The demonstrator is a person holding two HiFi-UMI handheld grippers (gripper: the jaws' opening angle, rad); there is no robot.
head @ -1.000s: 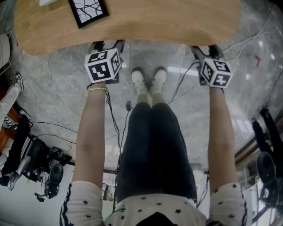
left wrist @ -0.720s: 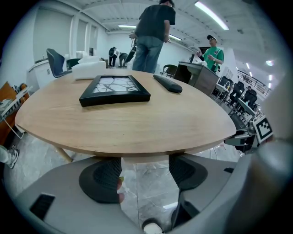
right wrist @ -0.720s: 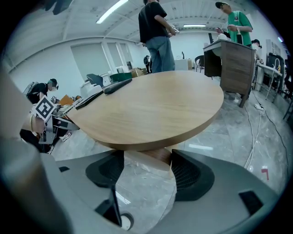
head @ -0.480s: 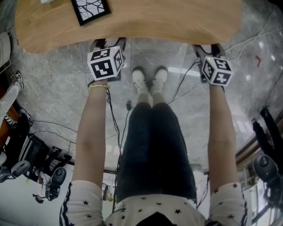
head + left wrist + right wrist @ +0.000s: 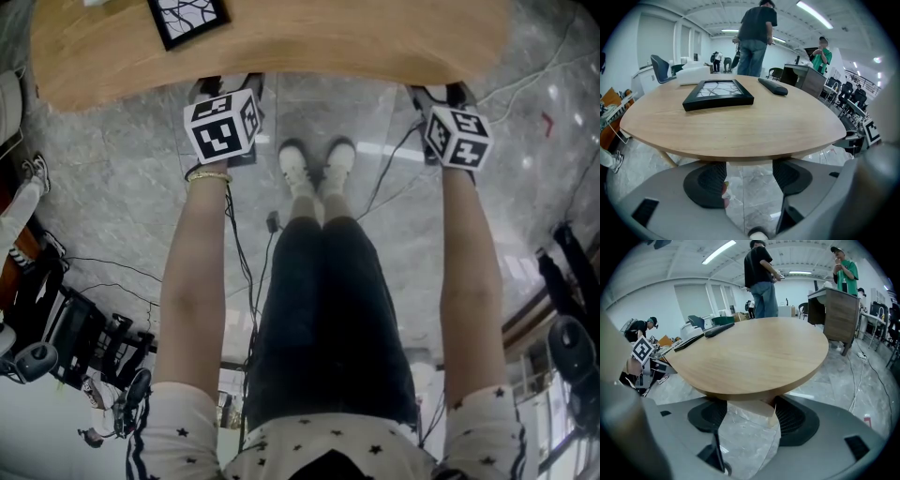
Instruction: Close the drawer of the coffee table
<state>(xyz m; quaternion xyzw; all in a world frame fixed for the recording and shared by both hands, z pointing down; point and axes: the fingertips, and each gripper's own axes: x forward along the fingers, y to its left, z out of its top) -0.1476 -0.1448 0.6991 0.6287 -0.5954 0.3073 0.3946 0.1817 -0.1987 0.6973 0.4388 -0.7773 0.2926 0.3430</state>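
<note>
The oval wooden coffee table (image 5: 309, 42) lies across the top of the head view. My left gripper (image 5: 227, 92) and right gripper (image 5: 441, 94) reach to its near edge, with their tips under the rim. In the left gripper view the left gripper (image 5: 749, 171) is open just below the table top (image 5: 736, 126), and only floor shows between its pads. In the right gripper view the right gripper (image 5: 747, 411) is open, and a pale wooden drawer panel (image 5: 757, 406) hangs under the table top (image 5: 754, 357) between its pads, close to the right pad (image 5: 790, 418).
A black picture frame (image 5: 717, 93) and a dark remote (image 5: 773, 86) lie on the table. People stand beyond it (image 5: 754, 37), next to desks and chairs. My legs and white shoes (image 5: 317, 169) are between the grippers, and cables (image 5: 239, 253) run over the marble floor.
Both grippers have moved a little forward toward the table's edge, and the left one has shifted slightly right. The jaws stay open.
</note>
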